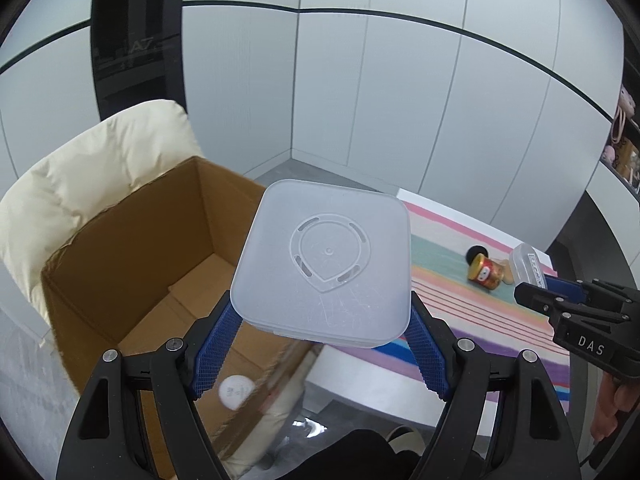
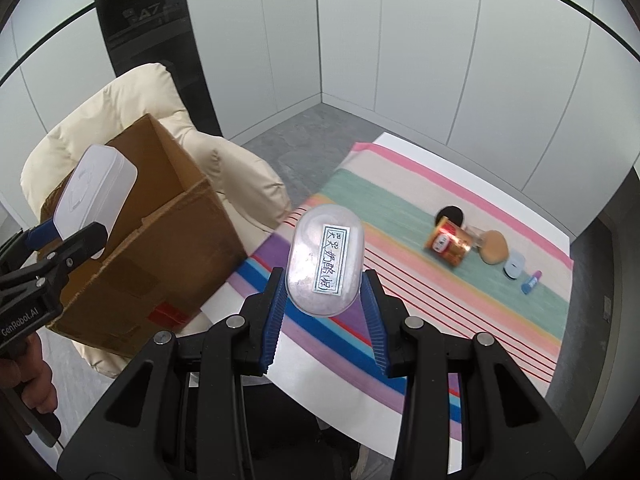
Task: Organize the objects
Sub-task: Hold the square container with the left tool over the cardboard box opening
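Left wrist view: the left gripper (image 1: 324, 320) clamps a frosted square box (image 1: 326, 264) over the open cardboard carton (image 1: 132, 256) on a cream chair (image 1: 80, 168). The right gripper (image 2: 325, 292) grips a clear oval container (image 2: 326, 260) above the striped cloth (image 2: 400, 200), where a jar (image 2: 450, 246) lies.

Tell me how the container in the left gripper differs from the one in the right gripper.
The square container is frosted white, with rounded corners; the oval container is clear. The square one bears a moulded ring and no label; the oval one carries a white printed label. The square one spreads the left gripper wide; the oval one sits in the narrower right gripper. Both are plastic, held aloft.
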